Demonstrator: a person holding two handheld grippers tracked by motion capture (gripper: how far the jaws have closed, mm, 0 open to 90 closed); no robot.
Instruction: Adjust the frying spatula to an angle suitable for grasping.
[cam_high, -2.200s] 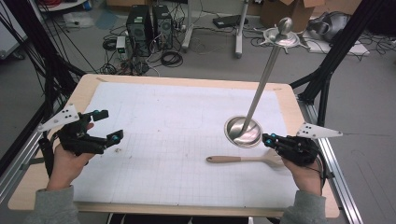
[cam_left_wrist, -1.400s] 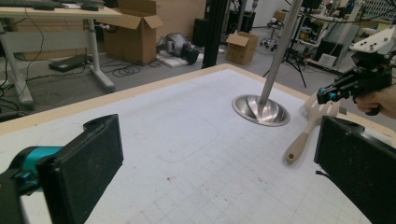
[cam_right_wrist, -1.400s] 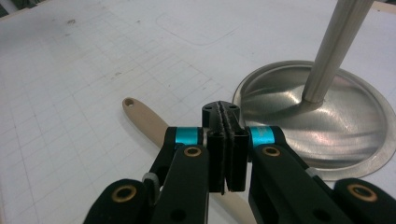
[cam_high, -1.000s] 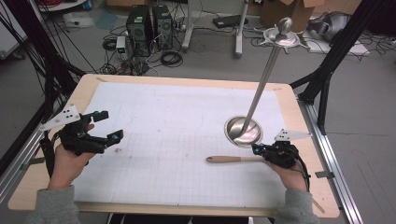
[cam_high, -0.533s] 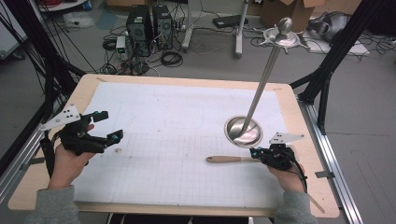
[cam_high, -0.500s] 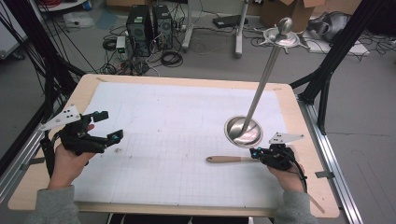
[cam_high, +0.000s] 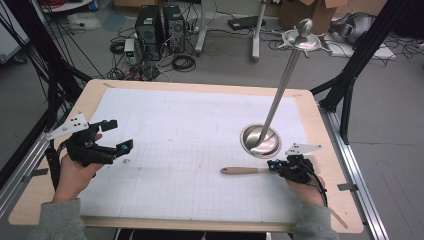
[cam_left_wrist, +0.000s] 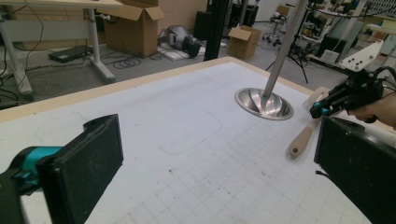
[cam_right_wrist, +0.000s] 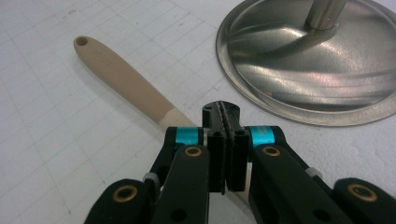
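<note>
Spatula (cam_high: 246, 170): lies flat on the gridded mat (cam_high: 190, 135), near edge, just in front of the steel stand base (cam_high: 261, 141).

Right gripper (cam_high: 274, 164): jaws pressed together with nothing between, tips over the spatula's neck (cam_right_wrist: 180, 120); contact cannot be told.

Left gripper (cam_high: 119, 136): jaws spread, empty, well apart at the mat's left.

Looking down and forward from above the person's side, taking in the whole white gridded table mat (cam_high: 200, 150). Riding low on the left gripper, facing across the mat toward the round polished steel stand base (cam_left_wrist: 264, 102) (well off). Sitting close above the mat on the right gripper, sharing that base (cam_right_wrist: 317, 60) and the beige wooden handle (cam_right_wrist: 126, 84) with both others.
</note>
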